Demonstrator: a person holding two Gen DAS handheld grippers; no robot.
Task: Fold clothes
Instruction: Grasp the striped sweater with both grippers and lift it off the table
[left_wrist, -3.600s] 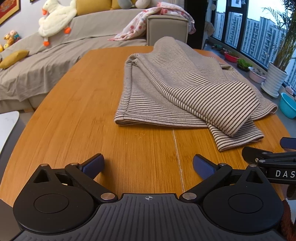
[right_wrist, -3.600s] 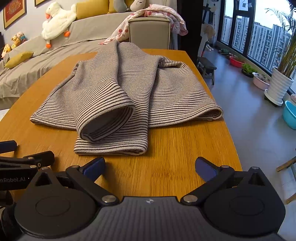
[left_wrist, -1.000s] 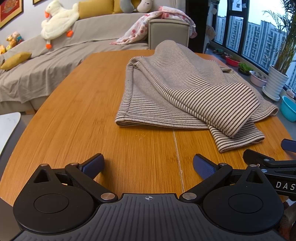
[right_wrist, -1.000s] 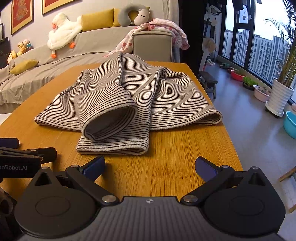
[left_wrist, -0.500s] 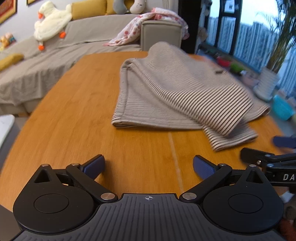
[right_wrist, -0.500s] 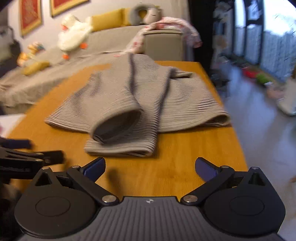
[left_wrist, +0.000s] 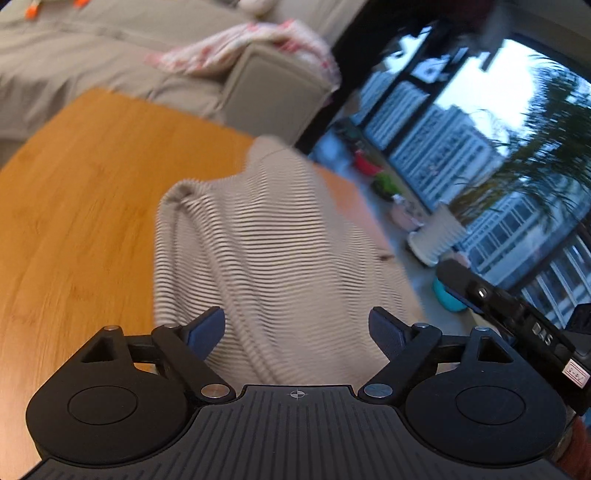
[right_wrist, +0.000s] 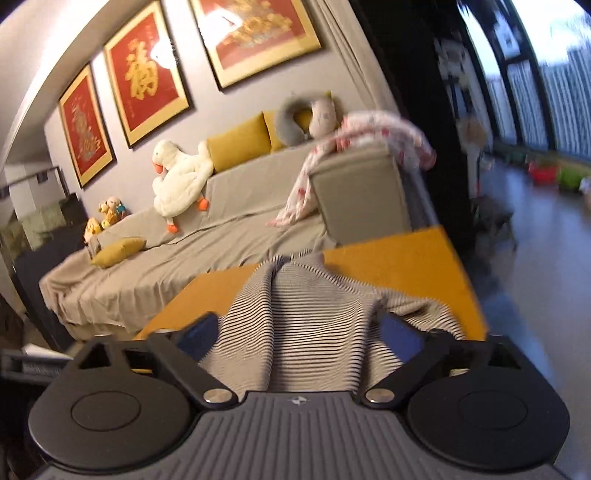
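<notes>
Striped sweater (left_wrist: 280, 251) lies on the orange wooden table (left_wrist: 74, 206), bunched into soft folds, its grey and dark bands running across the cloth. Both views are blurred. In the left wrist view the left gripper (left_wrist: 297, 334) hangs over the near part of the sweater with its jaws spread wide; the blue fingertips (left_wrist: 207, 328) sit apart with cloth showing between them, and whether they touch it I cannot tell. The right gripper (left_wrist: 517, 325) shows at the right edge of that view as a black bar beside the sweater. In the right wrist view the right gripper (right_wrist: 301, 334) is also spread wide, a ridge of the sweater (right_wrist: 317, 314) rising between its blue fingertips (right_wrist: 400, 338); nothing is pinched. Beyond the table stands a grey sofa (right_wrist: 221, 236) with a white plush goose (right_wrist: 181, 177), yellow cushions (right_wrist: 240, 146) and a pink patterned blanket (right_wrist: 354, 147) draped over its arm. Red framed pictures (right_wrist: 147, 77) hang on the wall above it.
</notes>
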